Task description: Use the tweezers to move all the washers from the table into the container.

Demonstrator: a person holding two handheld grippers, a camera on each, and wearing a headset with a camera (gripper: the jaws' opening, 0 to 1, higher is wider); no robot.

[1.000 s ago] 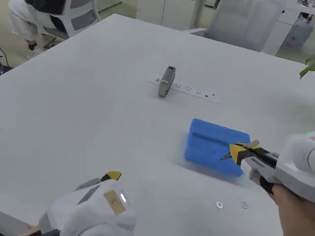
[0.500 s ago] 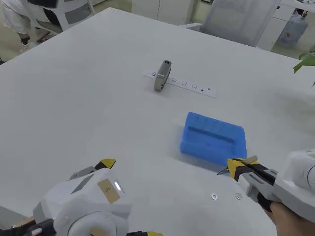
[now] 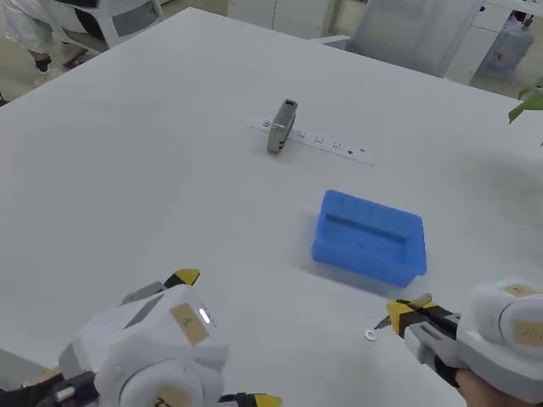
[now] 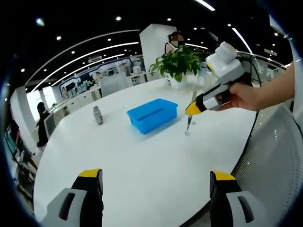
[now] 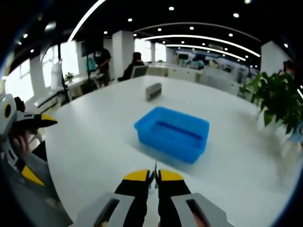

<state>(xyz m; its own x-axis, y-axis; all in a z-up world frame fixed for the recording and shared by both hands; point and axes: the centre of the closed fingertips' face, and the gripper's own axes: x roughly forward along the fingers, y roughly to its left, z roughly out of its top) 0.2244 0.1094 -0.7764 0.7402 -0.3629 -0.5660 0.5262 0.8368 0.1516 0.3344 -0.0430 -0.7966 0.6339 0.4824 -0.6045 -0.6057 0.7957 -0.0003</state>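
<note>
One washer point(image 3: 371, 336) sits lower right in the head view, just left of the tweezers point(image 3: 386, 321) pinched tight in the right gripper point(image 3: 405, 308), while the left gripper point(image 4: 155, 177) gapes empty, farther off.

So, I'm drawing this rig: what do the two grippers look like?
Both have rounded white-grey bodies and grey jaws with yellow tips. The left gripper carries a tan sticker and a white light; the right gripper has black behind its tips and a green light.
</note>
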